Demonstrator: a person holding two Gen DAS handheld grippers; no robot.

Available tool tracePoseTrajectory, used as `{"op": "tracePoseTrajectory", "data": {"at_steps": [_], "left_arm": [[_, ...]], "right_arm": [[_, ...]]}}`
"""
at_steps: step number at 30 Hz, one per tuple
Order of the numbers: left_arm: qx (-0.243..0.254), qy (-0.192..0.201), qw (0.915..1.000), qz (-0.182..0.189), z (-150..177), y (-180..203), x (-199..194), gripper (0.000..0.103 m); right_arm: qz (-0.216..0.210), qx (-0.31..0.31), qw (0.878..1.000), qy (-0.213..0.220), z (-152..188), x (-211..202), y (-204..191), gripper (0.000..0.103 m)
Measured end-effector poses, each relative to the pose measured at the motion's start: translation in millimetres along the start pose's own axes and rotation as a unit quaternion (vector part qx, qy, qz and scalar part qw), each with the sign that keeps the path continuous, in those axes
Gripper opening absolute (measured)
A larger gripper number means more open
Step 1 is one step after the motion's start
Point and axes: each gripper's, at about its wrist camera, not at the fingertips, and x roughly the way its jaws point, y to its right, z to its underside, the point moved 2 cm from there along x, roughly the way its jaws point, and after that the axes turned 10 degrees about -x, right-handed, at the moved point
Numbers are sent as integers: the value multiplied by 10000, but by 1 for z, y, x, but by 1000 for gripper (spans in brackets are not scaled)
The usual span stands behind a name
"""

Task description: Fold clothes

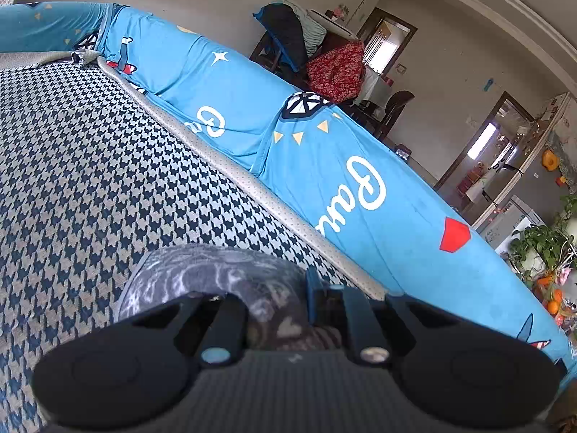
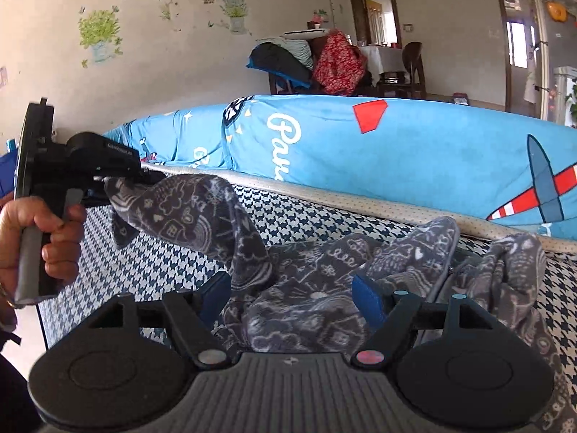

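A grey fleece garment (image 2: 202, 209) with pale doodle print lies crumpled on the houndstooth bed cover (image 2: 306, 216). In the right wrist view a person's hand (image 2: 54, 231) holds my left gripper (image 2: 108, 184), which is shut on one end of the garment and lifts it off the cover. The left wrist view shows that same cloth (image 1: 216, 274) bunched between the fingers of the left gripper (image 1: 274, 299). My right gripper (image 2: 292, 299) is open, with its blue pads (image 2: 368, 303) wide apart on either side of the garment's middle, low over it.
A rolled blue cartoon-print quilt (image 2: 432, 151) runs along the far side of the bed, also seen as the blue quilt (image 1: 324, 166). Beyond it stand chairs piled with clothes (image 2: 324, 61), a doorway, and potted plants (image 1: 541, 245).
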Motion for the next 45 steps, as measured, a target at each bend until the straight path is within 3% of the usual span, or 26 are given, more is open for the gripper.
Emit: {"op": "tracePoseTrajectory", "data": {"at_steps": [8, 14, 16, 17, 18, 21, 26, 28, 29, 31, 34, 41, 45], "left_arm": [[-107, 117, 9998, -105, -10, -11, -8, 11], [-234, 294, 9991, -190, -23, -23, -15, 11], [-264, 330, 9988, -234, -26, -26, -16, 11], [-285, 337, 9987, -250, -28, -28, -16, 11], [-322, 327, 9986, -252, -29, -30, -16, 11], [-359, 357, 9983, -298, -31, -33, -17, 11], [-304, 483, 9977, -361, -37, -35, -21, 11], [-298, 569, 9971, -414, -41, -38, -24, 11], [-326, 618, 9966, -436, -42, -40, -26, 11], [-381, 736, 9954, -488, -45, -45, -30, 12], [-434, 966, 9924, -621, -53, -53, -37, 12], [-572, 1266, 9861, -908, -67, -72, -45, 12], [-626, 1087, 9868, -1023, -68, -78, -41, 15]], "right_arm": [[-6, -708, 9972, -240, -2, 42, -57, 74], [482, -803, 9937, -616, -5, 85, -73, 74], [675, -660, 9926, -769, -4, 98, -72, 64], [735, -558, 9922, -842, -4, 103, -71, 47], [793, -456, 9916, -912, -4, 109, -69, 39], [874, -234, 9921, -867, -7, 117, -69, 29], [948, -1, 9938, -588, -19, 123, -74, 21], [873, 212, 9953, -375, -22, 123, -75, 20], [783, 312, 9961, -255, -24, 122, -75, 11], [377, 517, 9979, 77, -31, 119, -82, 10], [423, 143, 9984, 348, -40, 119, -106, 10], [-314, 420, 9972, 525, -40, 127, -127, 10], [-643, 586, 9948, 538, -36, 132, -135, 14]]}}
